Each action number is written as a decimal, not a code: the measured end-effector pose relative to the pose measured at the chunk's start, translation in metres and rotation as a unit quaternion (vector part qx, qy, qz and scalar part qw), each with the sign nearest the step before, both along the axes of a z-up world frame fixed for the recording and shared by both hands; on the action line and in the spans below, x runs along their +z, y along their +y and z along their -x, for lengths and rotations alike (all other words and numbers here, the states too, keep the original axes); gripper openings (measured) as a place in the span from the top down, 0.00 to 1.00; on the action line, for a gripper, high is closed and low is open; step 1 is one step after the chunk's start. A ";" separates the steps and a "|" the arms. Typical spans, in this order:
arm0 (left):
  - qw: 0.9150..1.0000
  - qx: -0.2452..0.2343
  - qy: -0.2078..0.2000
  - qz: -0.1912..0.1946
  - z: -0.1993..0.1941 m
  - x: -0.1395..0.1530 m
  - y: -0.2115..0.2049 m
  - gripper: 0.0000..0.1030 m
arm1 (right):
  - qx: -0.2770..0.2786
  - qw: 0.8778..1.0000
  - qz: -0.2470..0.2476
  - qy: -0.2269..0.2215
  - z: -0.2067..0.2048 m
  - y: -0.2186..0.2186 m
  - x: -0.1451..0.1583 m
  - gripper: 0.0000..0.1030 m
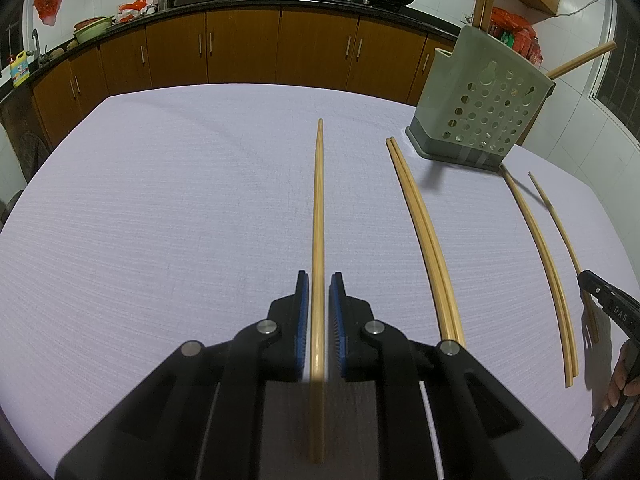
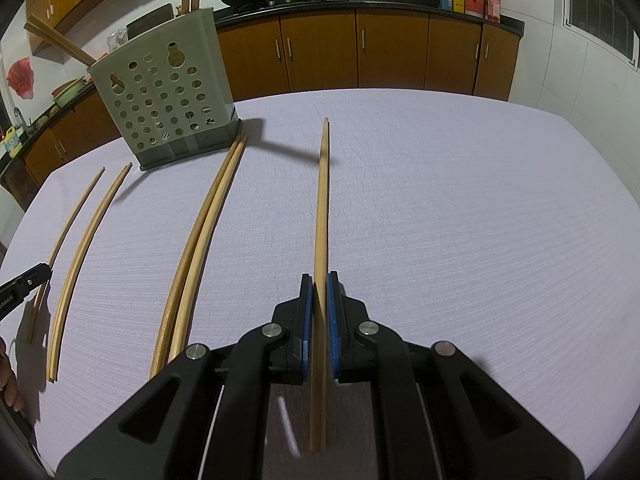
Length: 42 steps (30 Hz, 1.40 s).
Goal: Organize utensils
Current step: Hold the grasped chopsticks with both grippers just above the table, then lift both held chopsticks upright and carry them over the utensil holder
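My left gripper (image 1: pixel 319 280) straddles a wooden chopstick (image 1: pixel 319 208) lying on the table; small gaps show between it and both blue pads. My right gripper (image 2: pixel 319 280) is shut on another chopstick (image 2: pixel 322 200) held pointing forward above the table. A grey-green perforated utensil holder (image 1: pixel 482 96) stands at the back of the table with several chopsticks standing in it; it also shows in the right wrist view (image 2: pixel 168 88). Chopstick pairs (image 1: pixel 424 236) (image 1: pixel 548 276) lie on the table between the grippers. The right gripper shows at the edge of the left view (image 1: pixel 582 278).
The table (image 1: pixel 160 200) has a pale lilac cloth. A single thin chopstick (image 1: pixel 560 228) lies farthest right in the left view. Brown kitchen cabinets (image 1: pixel 240 48) and a counter with woks stand behind the table.
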<state>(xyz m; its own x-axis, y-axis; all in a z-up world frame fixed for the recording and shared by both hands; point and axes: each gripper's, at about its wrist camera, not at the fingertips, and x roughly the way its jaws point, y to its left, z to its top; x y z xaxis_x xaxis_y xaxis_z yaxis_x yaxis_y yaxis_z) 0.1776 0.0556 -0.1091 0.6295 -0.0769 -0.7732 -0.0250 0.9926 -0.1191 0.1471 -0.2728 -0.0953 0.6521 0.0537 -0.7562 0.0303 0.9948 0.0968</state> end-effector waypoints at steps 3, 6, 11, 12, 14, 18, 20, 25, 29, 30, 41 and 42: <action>1.000 0.000 0.000 0.000 0.000 0.000 0.000 0.87 | 0.000 1.000 0.000 0.000 0.000 0.000 0.000 0.92; 1.000 -0.002 0.000 -0.007 0.001 0.000 -0.001 0.87 | -0.002 1.000 -0.001 0.000 0.002 0.000 0.000 0.92; 0.999 -0.016 0.001 -0.035 0.014 -0.001 -0.009 0.87 | 0.009 1.000 -0.003 0.002 0.021 0.002 0.001 0.92; 0.999 -0.018 0.001 -0.037 0.017 -0.001 -0.010 0.87 | 0.009 1.000 -0.003 0.002 0.025 0.002 0.001 0.92; 0.999 -0.019 0.001 -0.036 0.019 -0.001 -0.009 0.88 | 0.010 1.000 -0.005 -0.001 0.031 0.001 0.000 0.92; 0.999 -0.020 0.002 -0.036 0.019 0.000 -0.007 0.92 | 0.012 1.000 -0.004 -0.002 0.032 0.001 0.002 0.93; 0.999 -0.025 -0.001 -0.036 0.022 0.004 -0.007 0.92 | 0.006 1.000 -0.009 -0.022 0.034 -0.001 0.014 0.93; 0.998 -0.026 -0.054 -0.033 0.033 0.041 -0.004 0.92 | -0.003 0.997 -0.006 -0.083 0.040 -0.007 0.052 0.93; 0.994 -0.022 -0.101 -0.021 0.038 0.076 0.001 0.92 | -0.008 0.992 -0.007 -0.128 0.044 -0.010 0.081 0.93; 0.993 -0.019 -0.115 -0.017 0.038 0.087 0.003 0.92 | -0.009 0.990 -0.007 -0.140 0.044 -0.010 0.088 0.93; 0.978 -0.013 -0.206 -0.001 0.029 0.165 0.006 0.93 | -0.011 0.977 -0.004 -0.215 0.032 -0.008 0.138 0.93; 0.977 -0.015 -0.211 -0.003 0.029 0.171 0.005 0.93 | -0.011 0.976 -0.004 -0.218 0.032 -0.008 0.140 0.93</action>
<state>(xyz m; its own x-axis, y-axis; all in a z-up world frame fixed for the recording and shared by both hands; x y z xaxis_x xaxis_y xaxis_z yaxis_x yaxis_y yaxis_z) 0.1491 0.0610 0.0614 0.8901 -0.0967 -0.4455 0.0543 0.9928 -0.1069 0.1154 -0.2805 0.0445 0.9126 0.0409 -0.4067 0.0057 0.9936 0.1127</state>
